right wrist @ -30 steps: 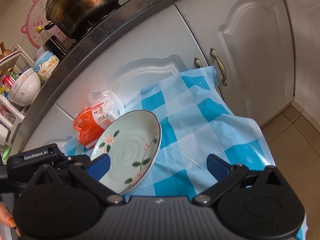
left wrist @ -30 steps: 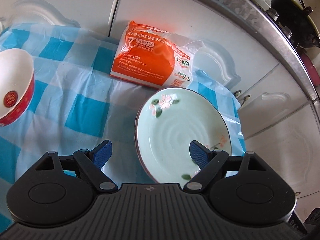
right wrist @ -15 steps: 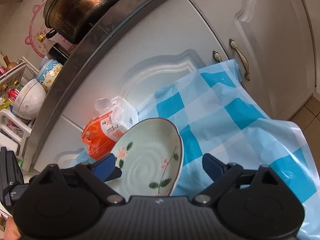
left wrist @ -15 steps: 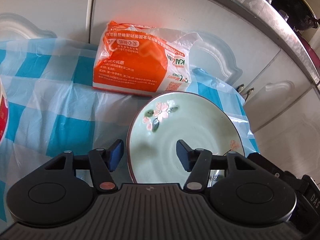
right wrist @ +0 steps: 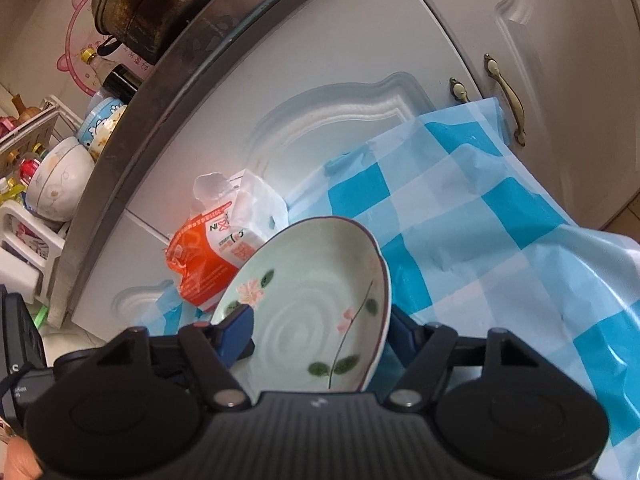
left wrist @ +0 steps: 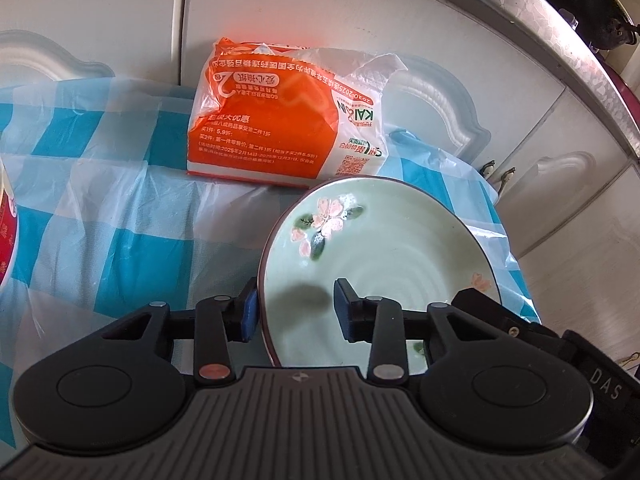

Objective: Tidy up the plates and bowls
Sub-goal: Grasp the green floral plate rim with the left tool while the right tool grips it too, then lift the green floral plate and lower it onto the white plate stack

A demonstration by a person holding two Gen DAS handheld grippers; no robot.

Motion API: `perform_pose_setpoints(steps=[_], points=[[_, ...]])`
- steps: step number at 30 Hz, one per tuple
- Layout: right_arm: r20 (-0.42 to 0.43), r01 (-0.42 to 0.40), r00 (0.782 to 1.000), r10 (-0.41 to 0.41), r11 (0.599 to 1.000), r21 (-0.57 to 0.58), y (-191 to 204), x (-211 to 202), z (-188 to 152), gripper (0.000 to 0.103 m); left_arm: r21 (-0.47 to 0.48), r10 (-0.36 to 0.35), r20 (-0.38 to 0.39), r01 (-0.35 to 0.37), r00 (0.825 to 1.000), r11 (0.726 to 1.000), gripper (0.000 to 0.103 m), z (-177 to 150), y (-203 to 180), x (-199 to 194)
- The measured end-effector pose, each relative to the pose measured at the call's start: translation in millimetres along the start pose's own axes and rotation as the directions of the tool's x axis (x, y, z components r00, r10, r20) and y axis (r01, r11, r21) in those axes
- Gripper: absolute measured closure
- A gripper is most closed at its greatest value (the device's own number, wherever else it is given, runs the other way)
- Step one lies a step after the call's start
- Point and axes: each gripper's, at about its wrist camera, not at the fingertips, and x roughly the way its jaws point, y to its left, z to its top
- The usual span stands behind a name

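A pale green plate [left wrist: 380,248] with pink flowers lies on the blue-and-white checked cloth [left wrist: 120,220], just in front of an orange tissue pack [left wrist: 280,120]. My left gripper [left wrist: 297,310] straddles the plate's left rim, its jaws closing: one pad sits just outside the rim, the other stands over the inside, apart from it. In the right wrist view the plate [right wrist: 304,280] sits between the closing jaws of my right gripper [right wrist: 318,332], one pad over the inside, the other behind the right rim. A red-and-white bowl [left wrist: 6,240] shows at the left edge.
White cabinet doors with metal handles [right wrist: 504,96] stand right behind the table. Above them runs a counter edge with a dark pot [right wrist: 160,8]. A white bowl [right wrist: 56,184] sits in a rack at the left. The cloth [right wrist: 520,280] hangs over the table's right edge.
Both grippers have moved in over the plate and their jaws have narrowed around opposite rims. The red-and-white bowl has slid almost out of the left wrist view.
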Motion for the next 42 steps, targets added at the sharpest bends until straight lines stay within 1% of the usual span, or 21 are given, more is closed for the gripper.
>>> perform_pose_setpoints(steps=[1,4,11,17,27,34,42], points=[[0.0,0.01,1.0,-0.01,1.0,-0.015,2.2,0.1,-0.9,0.031,-0.001,0.001,-0.001,-0.001,1.0,1.0,0.066,-0.2,1.0,-0.9],[0.008,0.034,0.999,-0.034,0.998,-0.048,5.5,-2.2,-4.4,0.031,0.008,-0.002,-0.004,0.002,1.0,1.0,0.068,-3.6,1.7,-4.7],[0.036,0.071,0.997,-0.068,0.991,-0.114,13.5,-15.8,-10.9,0.031,0.013,-0.018,-0.007,0.018,1.0,1.0,0.069,-10.8,-4.7,-13.8],[0.065,0.085,0.995,-0.078,0.989,-0.122,15.2,-35.1,-16.1,0.031,0.013,-0.034,-0.002,0.034,0.999,0.999,0.07,-19.7,-13.8,-26.6],[0.088,0.106,0.992,-0.094,0.984,-0.145,15.2,-70.8,-26.9,0.031,0.001,-0.062,-0.004,0.062,0.998,0.998,0.07,-41.4,-29.3,-49.2],[0.09,0.105,0.992,-0.089,0.977,-0.185,20.2,-98.6,-38.6,0.031,-0.032,-0.082,0.006,0.082,0.997,0.996,0.07,-63.3,-30.1,-75.9],[0.083,0.104,0.993,-0.087,0.968,-0.23,25.5,-127.3,-54.1,0.032,-0.036,-0.094,0.049,0.096,0.994,0.995,0.071,-83.2,-37.9,-114.0]])
